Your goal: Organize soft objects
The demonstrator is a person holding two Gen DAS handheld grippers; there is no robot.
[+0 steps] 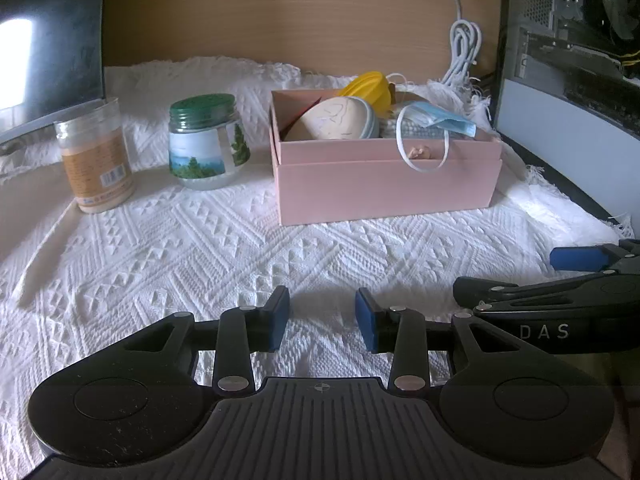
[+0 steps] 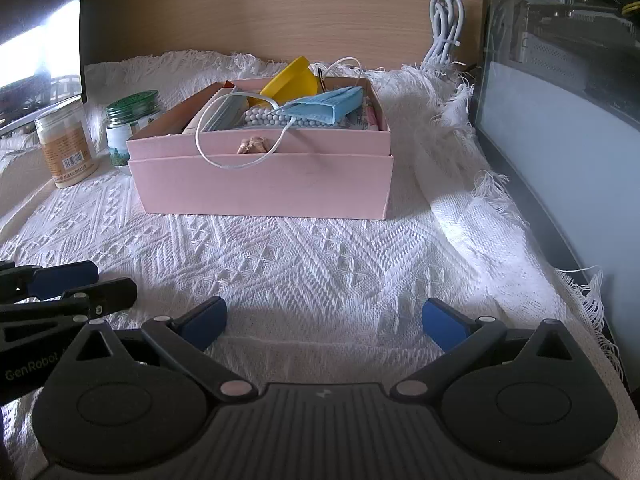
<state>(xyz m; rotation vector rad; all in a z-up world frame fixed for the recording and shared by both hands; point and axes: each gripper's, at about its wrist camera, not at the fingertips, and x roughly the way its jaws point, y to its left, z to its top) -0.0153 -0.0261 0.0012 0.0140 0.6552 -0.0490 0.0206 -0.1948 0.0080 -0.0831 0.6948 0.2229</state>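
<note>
A pink box [image 1: 384, 184] [image 2: 260, 188] stands on the white woven cloth [image 1: 180, 264] beyond both grippers. It holds a blue face mask [image 1: 440, 120] [image 2: 328, 106] whose white ear loop [image 1: 420, 156] hangs over the front wall. Also inside are a yellow piece [image 1: 368, 86] [image 2: 292, 78], a beige rounded object [image 1: 340, 118] and a grey beaded item [image 2: 264, 118]. My left gripper [image 1: 322, 318] [image 2: 115, 279] hovers low over the cloth, open, with nothing between its blue pads. My right gripper [image 2: 324, 320] [image 1: 504, 271] is beside it, wide open and holding nothing.
Left of the box stand a green-lidded glass jar [image 1: 206, 142] [image 2: 128, 120] and a plastic jar with an orange label [image 1: 96, 160] [image 2: 66, 144]. A dark monitor [image 1: 48, 40] borders the left, a computer case [image 1: 572, 60] [image 2: 560, 100] the right. A coiled white cable [image 1: 464, 52] hangs behind.
</note>
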